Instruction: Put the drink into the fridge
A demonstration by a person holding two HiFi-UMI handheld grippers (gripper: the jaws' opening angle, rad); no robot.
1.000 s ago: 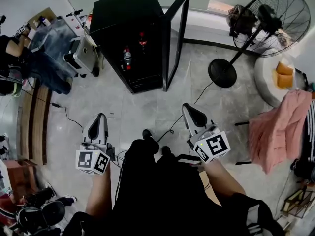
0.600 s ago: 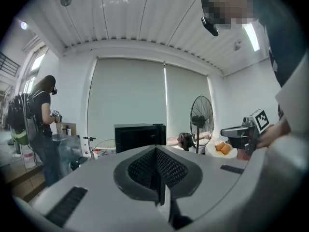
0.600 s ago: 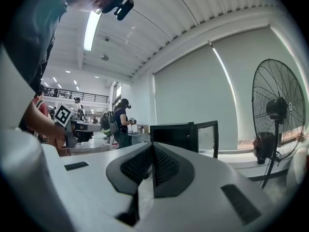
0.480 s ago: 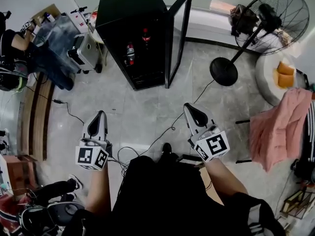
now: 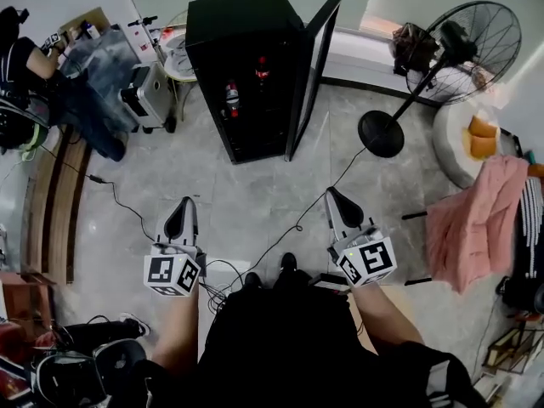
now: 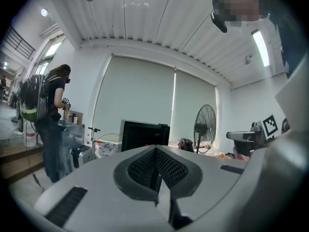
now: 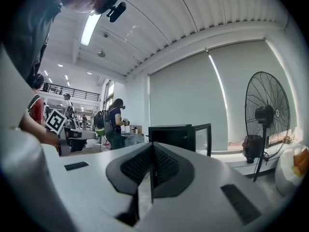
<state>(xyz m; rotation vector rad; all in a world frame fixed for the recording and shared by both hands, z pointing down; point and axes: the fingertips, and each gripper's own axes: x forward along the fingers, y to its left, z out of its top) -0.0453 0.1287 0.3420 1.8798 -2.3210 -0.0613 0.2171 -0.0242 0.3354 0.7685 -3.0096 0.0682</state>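
The black fridge (image 5: pixel 246 49) stands at the top centre of the head view with its door (image 5: pixel 310 75) swung open to the right. Inside, one drink bottle (image 5: pixel 231 99) stands on a lower shelf and another bottle (image 5: pixel 261 69) on a higher one. My left gripper (image 5: pixel 184 204) and right gripper (image 5: pixel 333 195) hover over the floor well short of the fridge, both pointing toward it. Both are shut with nothing between their jaws. The left gripper (image 6: pixel 155 151) sees the fridge (image 6: pixel 145 135) ahead, and past the right gripper (image 7: pixel 152 146) the fridge (image 7: pixel 171 137) and its open door (image 7: pixel 203 139) show.
A pedestal fan (image 5: pixel 463 53) with a round base (image 5: pixel 381 133) stands right of the fridge. A pink cloth (image 5: pixel 472 228) hangs at the right. Cables (image 5: pixel 280 236) run across the floor between me and the fridge. A silver case (image 5: pixel 146 96) and a person (image 5: pixel 34 66) are at the left.
The fridge has shifted slightly right in the head view and both grippers sit a little lower and further right. Both stay shut and empty.
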